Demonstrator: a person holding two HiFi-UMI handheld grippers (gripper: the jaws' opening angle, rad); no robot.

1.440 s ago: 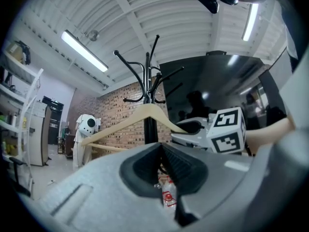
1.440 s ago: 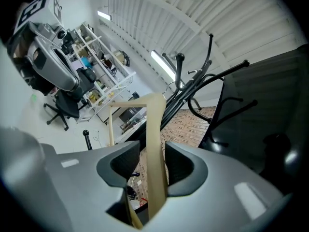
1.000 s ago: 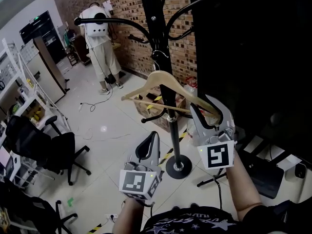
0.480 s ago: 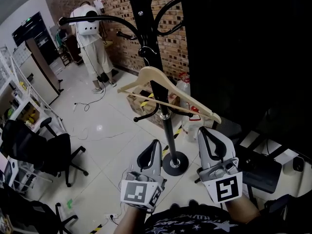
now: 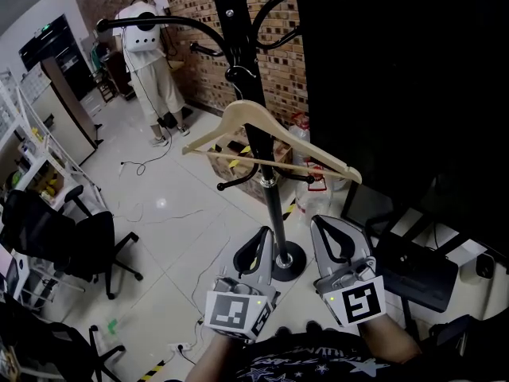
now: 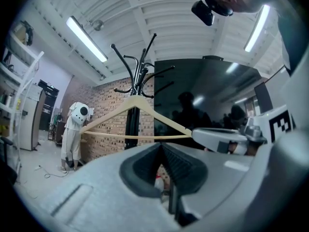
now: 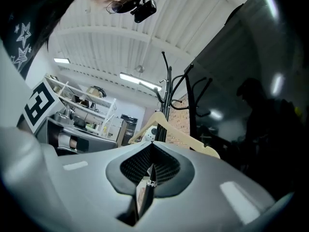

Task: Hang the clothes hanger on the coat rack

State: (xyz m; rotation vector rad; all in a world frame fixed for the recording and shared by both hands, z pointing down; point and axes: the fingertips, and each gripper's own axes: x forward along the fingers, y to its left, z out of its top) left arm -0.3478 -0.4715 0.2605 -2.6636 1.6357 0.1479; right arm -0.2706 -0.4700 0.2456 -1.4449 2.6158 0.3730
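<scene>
Your left gripper (image 5: 261, 239) and right gripper (image 5: 328, 228) sit low, close to your body, each with jaws pressed together on nothing. Above and beyond them, well apart, the wooden clothes hanger (image 5: 294, 139) hangs from the black coat rack (image 5: 233, 24).

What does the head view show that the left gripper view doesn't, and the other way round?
Only the head view looks down on the floor, with the black office chair and the round base of the coat rack. Only the left gripper view looks up at the ceiling, with its strip light and the camera on the person's head. Both show the wooden hanger hanging on the coat rack, the brick wall and a person in white.
</scene>
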